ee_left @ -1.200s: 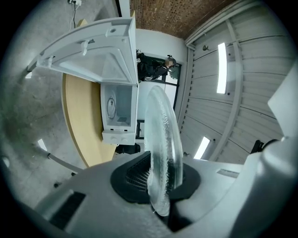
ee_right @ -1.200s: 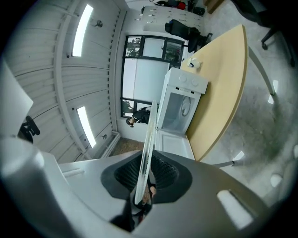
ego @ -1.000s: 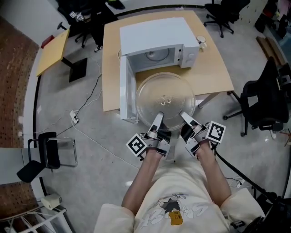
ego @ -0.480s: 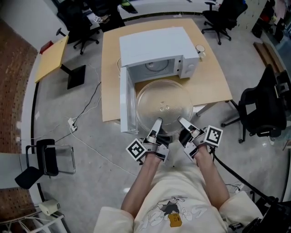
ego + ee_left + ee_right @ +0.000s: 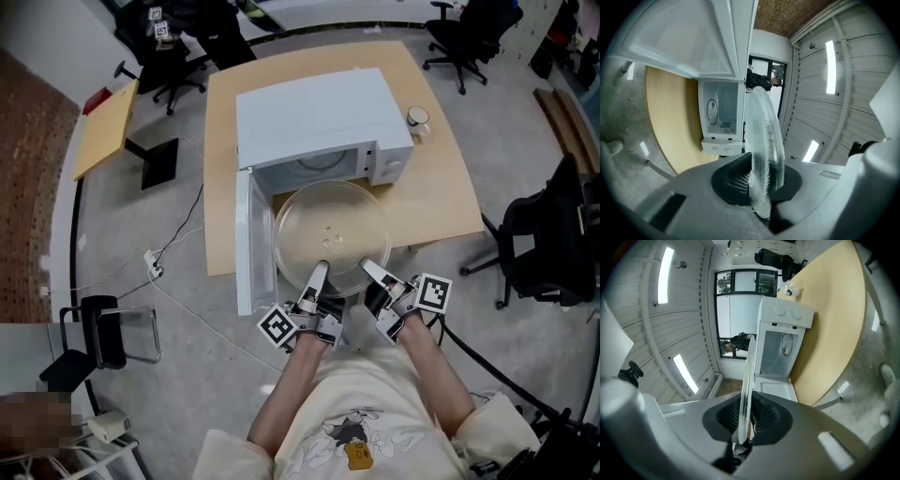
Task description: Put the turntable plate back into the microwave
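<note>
A person stands facing a pale wooden table and carries a round, clear glass turntable plate by its near rim, one claw on each side. The left gripper bites the rim left of centre; in the left gripper view its black ribbed pads are closed narrowly on the thick glass edge, which stands up between them. The right gripper grips the rim to the right of centre, and the right gripper view shows the same: its dark ribbed pads press on either face of the glass. The plate lies roughly level in the air in front of a white box-shaped microwave oven that sits on the table. The plate's far edge is just beside the open cavity, though whether it has crossed the threshold cannot be told. The microwave's white door is swung open towards the person and stands just left of the plate. A small pale mug sits on the table to the right of the microwave, well apart from the plate. A black office chair stands on the grey floor to the right.
</note>
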Action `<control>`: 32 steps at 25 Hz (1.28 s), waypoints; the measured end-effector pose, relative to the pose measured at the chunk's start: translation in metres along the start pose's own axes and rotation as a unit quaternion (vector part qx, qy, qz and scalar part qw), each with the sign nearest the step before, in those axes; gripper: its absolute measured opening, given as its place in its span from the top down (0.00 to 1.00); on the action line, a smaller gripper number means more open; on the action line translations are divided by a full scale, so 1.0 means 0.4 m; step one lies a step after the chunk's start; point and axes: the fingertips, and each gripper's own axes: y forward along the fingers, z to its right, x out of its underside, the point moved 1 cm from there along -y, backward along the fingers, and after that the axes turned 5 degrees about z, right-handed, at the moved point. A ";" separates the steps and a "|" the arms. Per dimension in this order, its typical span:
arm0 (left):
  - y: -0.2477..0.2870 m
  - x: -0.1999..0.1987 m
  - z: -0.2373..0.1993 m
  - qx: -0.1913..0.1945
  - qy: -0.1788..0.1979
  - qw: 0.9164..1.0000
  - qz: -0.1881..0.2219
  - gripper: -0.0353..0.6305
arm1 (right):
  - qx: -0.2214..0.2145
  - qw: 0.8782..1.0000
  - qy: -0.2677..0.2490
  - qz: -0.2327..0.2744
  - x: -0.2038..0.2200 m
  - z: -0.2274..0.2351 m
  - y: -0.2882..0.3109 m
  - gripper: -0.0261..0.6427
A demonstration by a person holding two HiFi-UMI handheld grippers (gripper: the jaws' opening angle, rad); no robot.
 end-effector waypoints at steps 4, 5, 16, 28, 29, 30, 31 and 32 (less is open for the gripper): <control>0.044 -0.016 -0.018 -0.001 0.016 1.000 0.008 0.90 | -0.009 1.000 0.007 -0.026 -0.041 0.014 0.035 0.90; 0.052 -0.018 -0.021 -0.001 0.018 1.000 0.012 0.90 | -0.011 0.999 0.010 -0.030 -0.049 0.015 0.041 0.90; 0.104 -0.059 -0.086 -0.019 0.031 0.999 0.019 0.90 | 0.011 0.998 0.027 -0.058 -0.092 0.084 0.089 0.90; 0.196 -0.157 -0.212 -0.035 0.012 0.999 0.034 0.90 | 0.030 0.998 0.029 -0.040 -0.170 0.217 0.199 0.90; 0.208 -0.168 -0.221 -0.033 0.012 0.999 0.037 0.90 | 0.030 0.998 0.029 -0.041 -0.179 0.229 0.212 0.90; 0.221 -0.178 -0.228 -0.028 0.008 0.999 0.041 0.90 | 0.030 0.998 0.033 -0.044 -0.186 0.240 0.225 0.90; 0.235 -0.185 -0.234 -0.023 0.000 0.999 0.045 0.90 | 0.030 0.998 0.038 -0.048 -0.192 0.251 0.235 0.87; 0.248 -0.190 -0.241 -0.018 -0.007 0.999 0.049 0.90 | 0.030 0.997 0.042 -0.053 -0.199 0.260 0.242 0.81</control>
